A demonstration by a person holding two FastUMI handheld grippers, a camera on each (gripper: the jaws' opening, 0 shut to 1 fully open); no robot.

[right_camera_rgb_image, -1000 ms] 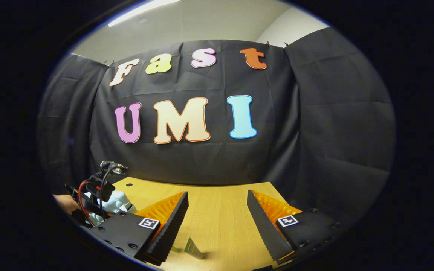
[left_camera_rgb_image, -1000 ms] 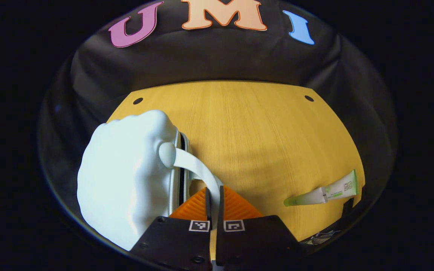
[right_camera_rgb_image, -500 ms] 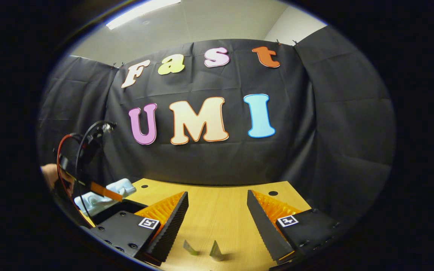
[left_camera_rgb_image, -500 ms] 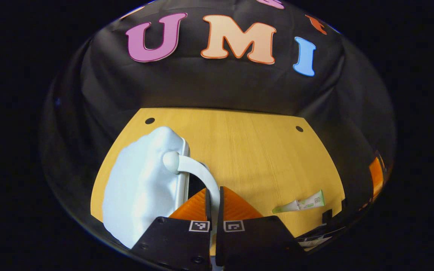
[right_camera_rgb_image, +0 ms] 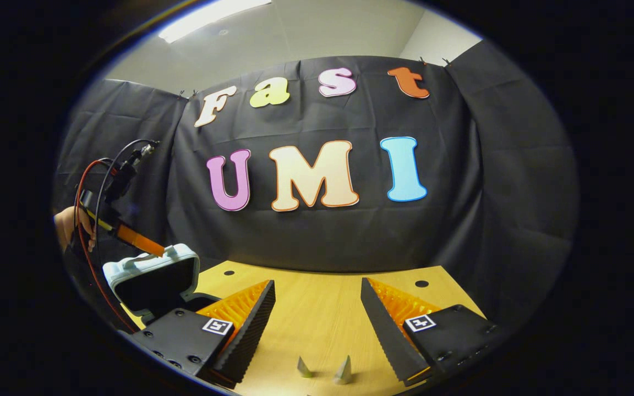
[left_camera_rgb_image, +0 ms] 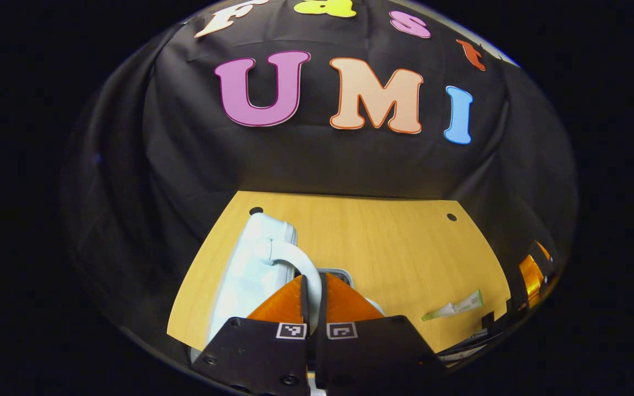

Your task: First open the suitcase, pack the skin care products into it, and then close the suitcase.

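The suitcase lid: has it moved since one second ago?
Yes. In the right gripper view the suitcase lid has swung up from lying low on the table to standing open, pulled by the left gripper.

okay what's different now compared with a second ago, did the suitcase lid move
Yes. The left gripper, shut on the handle throughout, has swung the suitcase lid up from nearly closed to standing open, its dark inside showing. The right gripper stayed open over the table, and the tube stayed put.
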